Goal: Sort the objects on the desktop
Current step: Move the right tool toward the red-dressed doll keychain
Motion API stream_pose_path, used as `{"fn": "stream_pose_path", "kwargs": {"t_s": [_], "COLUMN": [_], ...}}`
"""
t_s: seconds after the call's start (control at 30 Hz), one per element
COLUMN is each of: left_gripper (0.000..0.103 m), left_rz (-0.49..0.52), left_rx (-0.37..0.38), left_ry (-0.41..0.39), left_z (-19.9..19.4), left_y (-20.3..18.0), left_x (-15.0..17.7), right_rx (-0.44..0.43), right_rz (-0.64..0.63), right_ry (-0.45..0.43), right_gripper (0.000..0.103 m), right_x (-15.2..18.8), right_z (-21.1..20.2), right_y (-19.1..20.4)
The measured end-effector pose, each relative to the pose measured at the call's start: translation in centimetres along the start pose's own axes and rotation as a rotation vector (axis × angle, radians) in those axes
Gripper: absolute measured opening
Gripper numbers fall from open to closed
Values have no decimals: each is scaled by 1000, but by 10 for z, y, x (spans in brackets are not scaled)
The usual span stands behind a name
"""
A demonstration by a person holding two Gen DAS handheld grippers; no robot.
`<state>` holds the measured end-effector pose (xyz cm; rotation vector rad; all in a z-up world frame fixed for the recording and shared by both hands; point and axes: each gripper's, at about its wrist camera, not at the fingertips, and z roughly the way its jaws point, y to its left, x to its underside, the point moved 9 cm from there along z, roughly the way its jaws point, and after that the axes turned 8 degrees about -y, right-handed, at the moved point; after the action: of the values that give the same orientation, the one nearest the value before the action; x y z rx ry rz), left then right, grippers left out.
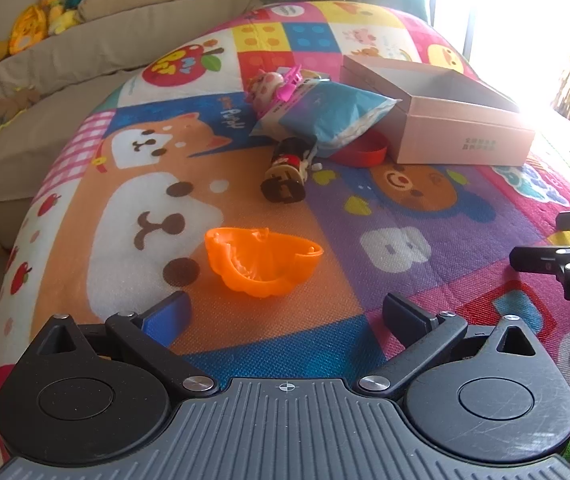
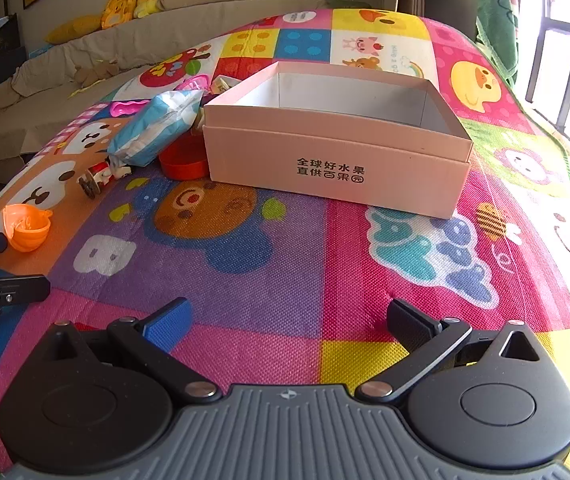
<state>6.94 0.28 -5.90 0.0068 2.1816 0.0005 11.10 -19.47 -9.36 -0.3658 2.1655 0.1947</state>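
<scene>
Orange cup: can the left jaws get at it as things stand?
Probably yes. The orange cup lies alone on the mat just ahead of the left gripper, jaws open and empty, nothing between.

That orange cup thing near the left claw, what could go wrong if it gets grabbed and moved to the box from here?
1. The orange cup lies tipped on its side on the mat; its curved shell might slip or roll as the open left gripper closes.
2. The blue packet leans on the red dish and a toy figure; pulling one could shift the others.
3. Window glare washes out part of the pink box in the left view, so aiming may suffer.
</scene>
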Motion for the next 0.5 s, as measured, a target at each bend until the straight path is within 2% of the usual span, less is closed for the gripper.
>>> {"fn": "stream_pose_path", "kwargs": {"t_s": [0.2,0.33,0.4,0.5], "left_gripper": [103,103,103,103], "left_rz": [-9,13,30,46], "left_rx": [-1,-12,-13,-17], "left_ry": [-36,-101,-112,-112], "left_z": [-9,-19,-22,-21], "left_y": [0,-1,-3,-4], "left_x": [-3,-14,-19,-21], "right_rx": [59,56,55,43], "right_rz": [43,49,48,66], "right_ry": [-34,-31,-2,-5], "right_gripper": [103,103,103,103], "right_x": [1,5,5,6], "right_z": [2,-4,-4,-5], "right_y": [-8,-10,-3,-1]}}
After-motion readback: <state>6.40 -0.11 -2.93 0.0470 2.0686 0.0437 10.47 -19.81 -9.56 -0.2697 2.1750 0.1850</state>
